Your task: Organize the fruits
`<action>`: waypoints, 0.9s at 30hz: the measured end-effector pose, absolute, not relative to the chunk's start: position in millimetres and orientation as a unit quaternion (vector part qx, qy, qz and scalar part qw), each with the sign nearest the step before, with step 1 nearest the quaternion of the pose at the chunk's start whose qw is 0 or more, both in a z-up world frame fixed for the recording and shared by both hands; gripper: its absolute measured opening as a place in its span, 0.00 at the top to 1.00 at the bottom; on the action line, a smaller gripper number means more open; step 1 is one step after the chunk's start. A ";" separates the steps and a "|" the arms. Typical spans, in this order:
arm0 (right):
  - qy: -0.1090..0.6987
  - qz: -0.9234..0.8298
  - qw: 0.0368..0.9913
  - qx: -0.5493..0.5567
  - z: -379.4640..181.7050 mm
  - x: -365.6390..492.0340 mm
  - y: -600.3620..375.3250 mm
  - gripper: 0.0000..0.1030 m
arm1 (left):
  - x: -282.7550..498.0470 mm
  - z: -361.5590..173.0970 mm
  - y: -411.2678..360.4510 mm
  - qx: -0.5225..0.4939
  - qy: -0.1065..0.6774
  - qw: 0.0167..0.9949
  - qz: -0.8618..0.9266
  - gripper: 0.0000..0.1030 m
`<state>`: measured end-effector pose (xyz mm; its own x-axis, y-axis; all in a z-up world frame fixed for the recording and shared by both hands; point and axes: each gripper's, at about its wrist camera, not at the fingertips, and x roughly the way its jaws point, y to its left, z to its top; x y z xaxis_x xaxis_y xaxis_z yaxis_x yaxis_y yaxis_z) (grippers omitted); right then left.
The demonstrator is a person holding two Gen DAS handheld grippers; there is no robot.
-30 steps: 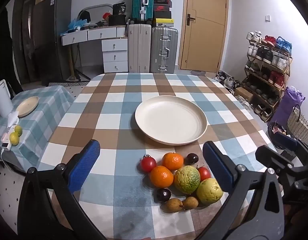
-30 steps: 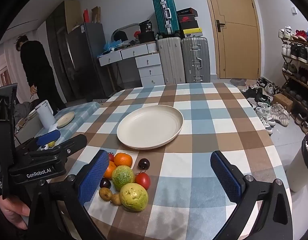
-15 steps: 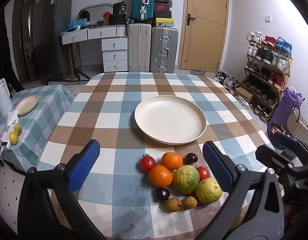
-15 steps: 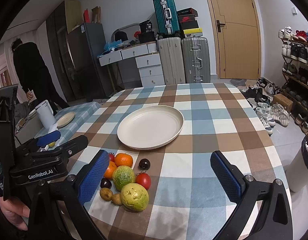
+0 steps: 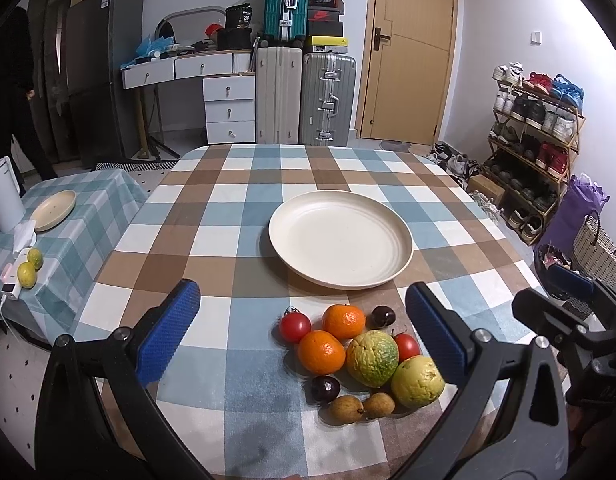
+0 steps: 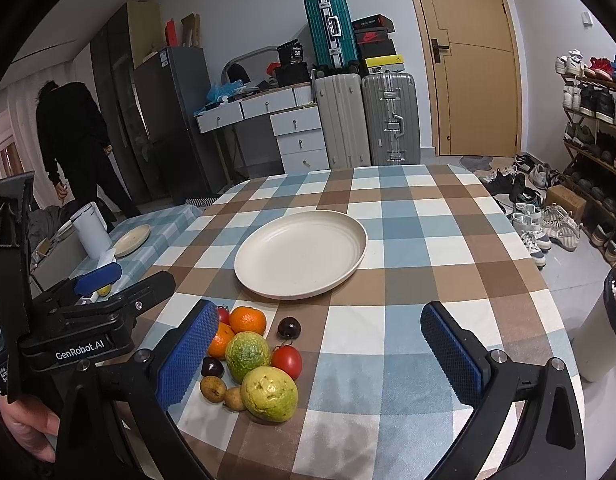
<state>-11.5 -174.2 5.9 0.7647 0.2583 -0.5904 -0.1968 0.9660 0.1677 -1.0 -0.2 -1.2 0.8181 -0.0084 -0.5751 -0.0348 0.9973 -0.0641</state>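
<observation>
Bench (image 5: 244, 216) first: its checked cloth fills both views, with the cream plate (image 5: 340, 240) bare at the middle. Nearer to me the fruit lies bunched on the cloth just short of the plate's rim, none of it on the plate yet. I hold my left hand-held gripper (image 5: 304, 332) and my right hand-held gripper (image 6: 320, 354) above the near edge, both spread wide and carrying nothing. In the pile the yellow-green guava (image 5: 417, 376) and the mottled green fruit (image 5: 372, 358) are the bulkiest and sit touching. Two oranges (image 5: 343, 321) come next, then two tomatoes (image 5: 295, 327), then the brown fruits (image 5: 346, 409) and the dark plums (image 5: 325, 389) tucked in between. My worry is the packing: I judge that closing on any one piece could nudge its neighbours, and round fruit so near the bench edge could roll off. The tomatoes look soft, so a hard squeeze might split them.
</observation>
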 end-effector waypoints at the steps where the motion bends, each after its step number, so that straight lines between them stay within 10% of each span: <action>1: 0.321 0.121 0.938 0.048 6.0 -11.4 -174.4 0.00 | -1.0 -1.4 -0.1 -0.037 0.302 0.953 0.006 0.00; 27: 0.321 0.122 0.938 0.044 6.9 -12.1 -171.5 0.00 | -0.2 0.6 1.7 -0.035 0.299 0.954 0.006 0.00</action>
<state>-12.1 -171.5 6.9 0.7648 0.2566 -0.5910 -0.2003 0.9665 0.1605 -0.2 1.7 0.6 0.8213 -0.0101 -0.5704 -0.0316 0.9975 -0.0631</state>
